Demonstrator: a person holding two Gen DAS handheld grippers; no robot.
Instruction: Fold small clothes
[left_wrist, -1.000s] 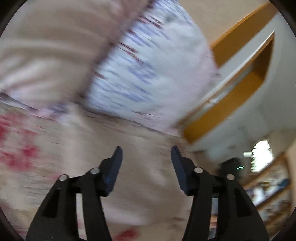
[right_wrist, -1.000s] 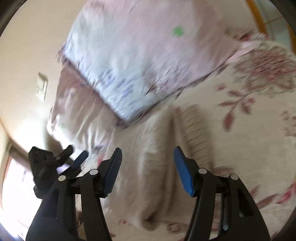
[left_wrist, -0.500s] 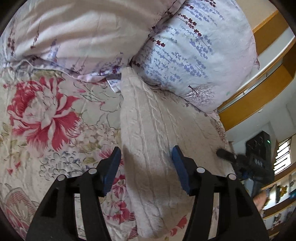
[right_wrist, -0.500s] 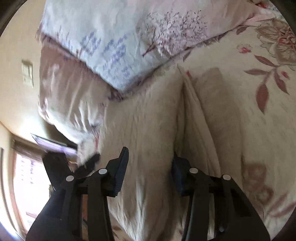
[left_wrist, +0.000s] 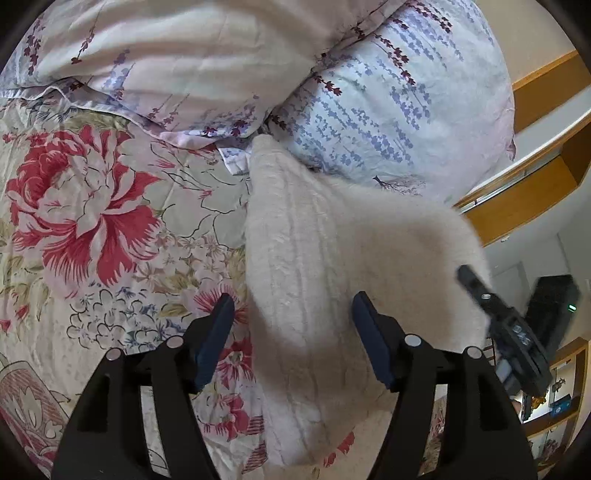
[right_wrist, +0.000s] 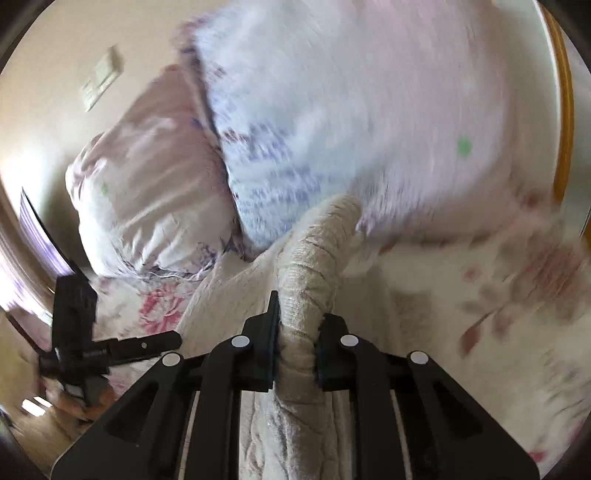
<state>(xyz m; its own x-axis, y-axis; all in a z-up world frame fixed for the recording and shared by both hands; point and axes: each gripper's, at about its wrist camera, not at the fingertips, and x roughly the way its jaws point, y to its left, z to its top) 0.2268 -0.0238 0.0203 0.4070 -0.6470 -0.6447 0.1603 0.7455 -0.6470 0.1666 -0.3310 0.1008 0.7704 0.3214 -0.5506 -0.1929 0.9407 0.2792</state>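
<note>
Centre of the left wrist view: cream knit garment (left_wrist: 332, 266) lies on a floral bedspread (left_wrist: 92, 229), its far tip touching the two pillows at the top of the frame, a pinkish pillow (left_wrist: 177, 62) upper left and a blue-sprigged pillow (left_wrist: 399, 96) upper right. Garment's right side is lifted off the bed and blurred, running toward the right edge of the frame. Left gripper (left_wrist: 291, 332) is wide open, nothing between the fingers; blue pads visible, left finger over the bedspread, right finger over the garment, contact with the cloth can't be judged. Right gripper (left_wrist: 498, 325) shows at the lower right of that view, black body against the raised edge of the knit. Wooden shelving (left_wrist: 546, 147) at the right edge, behind the bed. Right wrist view, bottom centre: right gripper (right_wrist: 295, 350) is closed on a bunched fold of the garment (right_wrist: 314, 266), cloth squeezed between both fingers and rising as a ribbed roll toward mid-frame. More of the same knit spreads under and left of the fingers. Left gripper (right_wrist: 110, 343) sits at the left edge of this view, low over the bedspread (right_wrist: 517, 280). Both pillows fill the upper half, heavily motion-blurred. Wall switch plate (right_wrist: 101, 83) upper left.
</note>
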